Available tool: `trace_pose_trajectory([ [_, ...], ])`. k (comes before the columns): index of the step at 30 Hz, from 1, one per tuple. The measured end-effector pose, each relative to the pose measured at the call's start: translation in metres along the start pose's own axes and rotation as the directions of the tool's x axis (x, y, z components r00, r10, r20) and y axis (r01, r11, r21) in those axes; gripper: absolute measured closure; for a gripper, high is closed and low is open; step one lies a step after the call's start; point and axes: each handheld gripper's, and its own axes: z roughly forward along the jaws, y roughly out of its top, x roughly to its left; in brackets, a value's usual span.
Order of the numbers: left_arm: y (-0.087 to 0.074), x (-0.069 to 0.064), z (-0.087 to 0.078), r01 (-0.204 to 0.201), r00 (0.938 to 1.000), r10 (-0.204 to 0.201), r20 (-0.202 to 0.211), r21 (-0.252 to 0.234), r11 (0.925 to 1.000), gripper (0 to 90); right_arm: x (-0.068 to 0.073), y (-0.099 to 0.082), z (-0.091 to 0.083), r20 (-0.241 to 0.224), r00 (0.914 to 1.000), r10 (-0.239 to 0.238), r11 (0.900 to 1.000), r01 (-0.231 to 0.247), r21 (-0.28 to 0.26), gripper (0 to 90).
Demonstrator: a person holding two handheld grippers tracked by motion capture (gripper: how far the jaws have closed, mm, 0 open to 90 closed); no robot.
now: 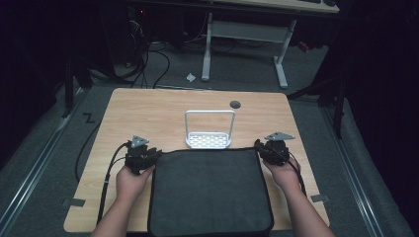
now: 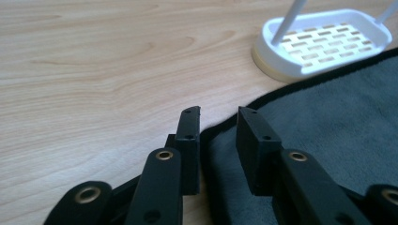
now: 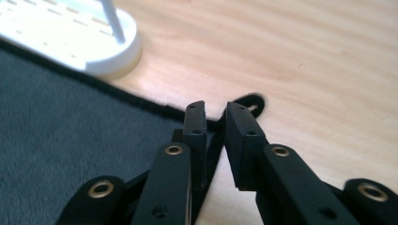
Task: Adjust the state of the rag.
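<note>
Wooden table [image 1: 148,113], both forearms stretched forward, fingers [image 2: 189,140] slightly parted at grey mat [image 1: 210,192] far corners, seemingly gripping nothing.

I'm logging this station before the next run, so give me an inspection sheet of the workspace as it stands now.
Surface: light wood table, with a round dark grommet near its far edge.
Job's things: dark grey cloth spread flat at the near edge; white slotted rack with a hoop handle at its far hem.
Clutter: nothing seen.
Grippers: left tool open over the cloth's far left corner; right tool open over the far right corner, where a small loop sticks out.
Cables: black cable trails from the left tool.
Surroundings: dark room, grey floor, white-legged desk behind, more cables.
</note>
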Motion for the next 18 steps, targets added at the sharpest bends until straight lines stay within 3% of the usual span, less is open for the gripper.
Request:
trace_pose_trajectory([
  [3, -0.005, -0.002, -0.008, -0.009, 0.9997, 0.010, 0.024, -0.010, 0.9999, 68.5, 0.003, 0.000, -0.009, -0.018, 0.9998, -0.009, 0.9998, 0.009, -0.016, 77.6],
  [7, -0.017, 0.000, -0.011, -0.013, 0.9994, 0.013, 0.032, -0.018, 0.9998, 66.7, 0.019, -0.013, -0.014, -0.032, 0.9982, -0.051, 0.9986, 0.051, -0.011, 75.9],
  [12, -0.022, 0.009, -0.002, 0.000, 0.9995, 0.000, 0.031, -0.005, 1.0000, 61.9, 0.048, -0.034, -0.016, -0.084, 0.9936, -0.076, 0.9971, 0.076, -0.004, 78.9],
  [14, -0.019, 0.011, 0.002, 0.004, 0.9995, -0.003, 0.032, -0.009, 1.0000, 61.6, 0.053, -0.036, -0.017, -0.094, 0.9924, -0.079, 0.9968, 0.079, -0.006, 80.6],
  [18, -0.014, 0.011, 0.014, -0.012, 0.9999, 0.012, 0.009, 0.004, 0.9999, 57.2, 0.073, -0.039, -0.024, -0.138, 0.9813, -0.134, 0.9909, 0.132, -0.030, 80.6],
])
